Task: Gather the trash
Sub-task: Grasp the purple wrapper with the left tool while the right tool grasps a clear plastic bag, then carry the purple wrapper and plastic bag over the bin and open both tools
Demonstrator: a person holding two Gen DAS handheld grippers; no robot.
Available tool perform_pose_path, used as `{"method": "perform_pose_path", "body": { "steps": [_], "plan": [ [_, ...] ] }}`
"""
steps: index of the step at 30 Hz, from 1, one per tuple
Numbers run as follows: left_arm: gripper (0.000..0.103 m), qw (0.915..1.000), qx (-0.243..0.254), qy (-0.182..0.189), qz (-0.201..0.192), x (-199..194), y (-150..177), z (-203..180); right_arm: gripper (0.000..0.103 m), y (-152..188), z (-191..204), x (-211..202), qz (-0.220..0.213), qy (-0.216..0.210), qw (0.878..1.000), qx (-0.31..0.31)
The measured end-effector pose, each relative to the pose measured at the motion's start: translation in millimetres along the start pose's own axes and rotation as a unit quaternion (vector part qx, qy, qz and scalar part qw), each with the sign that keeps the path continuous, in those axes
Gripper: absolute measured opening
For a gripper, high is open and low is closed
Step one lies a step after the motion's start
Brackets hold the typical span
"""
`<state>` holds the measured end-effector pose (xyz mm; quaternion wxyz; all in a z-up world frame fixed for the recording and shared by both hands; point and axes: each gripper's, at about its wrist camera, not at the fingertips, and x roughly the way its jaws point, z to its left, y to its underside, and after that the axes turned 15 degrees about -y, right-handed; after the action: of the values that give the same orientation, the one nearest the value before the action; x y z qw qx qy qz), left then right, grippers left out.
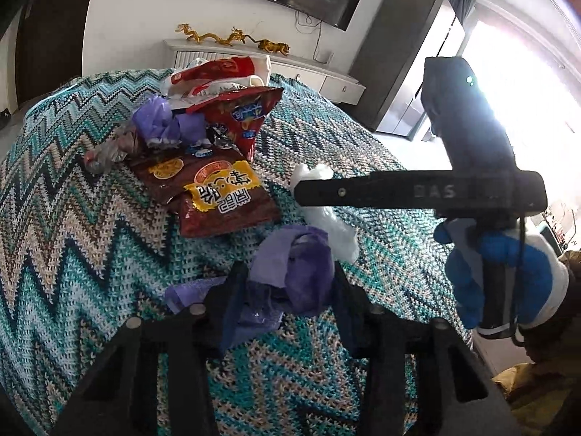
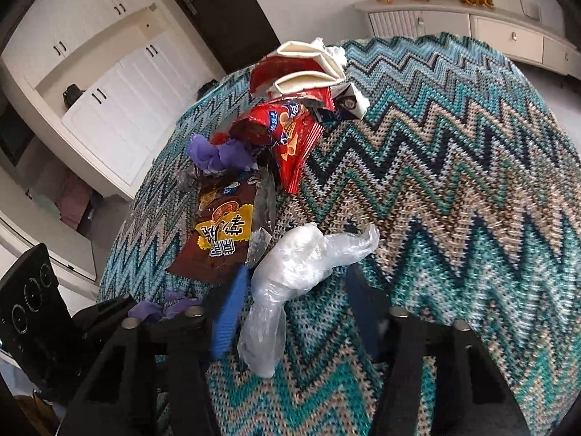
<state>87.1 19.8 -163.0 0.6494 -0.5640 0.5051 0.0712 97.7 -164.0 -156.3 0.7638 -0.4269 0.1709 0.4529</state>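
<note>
Trash heaped on a zigzag blanket [image 2: 454, 167], partly overlapping and hard to separate.
Left gripper [image 1: 287, 287] straddles a purple wad [image 1: 294, 272], jaws wide; right gripper [image 2: 294, 290], level in a blue-gloved hand [image 1: 483, 272], is spread around the clear plastic bag [image 2: 301, 258]. Two purple wads, two snack wrappers.

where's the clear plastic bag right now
In the right wrist view the clear plastic bag lies crumpled on the zigzag blanket between the open right tool's fingers, just right of the brown snack packet.
</note>
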Motion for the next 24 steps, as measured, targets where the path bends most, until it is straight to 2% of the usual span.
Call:
{"method": "perform_pose_path", "body": {
  "steps": [4,17,20,24],
  "plan": [
    [0.040,1.0000,-0.003,0.000,0.001,-2.1,-1.8,0.2,0.024,1.0,-4.1,-2.7,-0.011,-0.008,1.000,0.002],
    [0.038,0.9996,0.001,-0.026,-0.008,-28.2,-30.4,-22.4,0.023,11.7,-12.8,-77.5,-0.090,-0.041,0.995,-0.016],
    [0.038,0.9994,0.023,-0.025,-0.011,-32.7,-44.4,-43.6,0.023,19.5,-27.6,-110.0,-0.122,-0.036,0.992,-0.009],
    [0.038,0.9972,0.073,-0.014,-0.010,-29.4,-68.4,-94.2,0.023,37.3,-63.0,-160.8,-0.171,-0.011,0.985,0.014]
  ]
}}
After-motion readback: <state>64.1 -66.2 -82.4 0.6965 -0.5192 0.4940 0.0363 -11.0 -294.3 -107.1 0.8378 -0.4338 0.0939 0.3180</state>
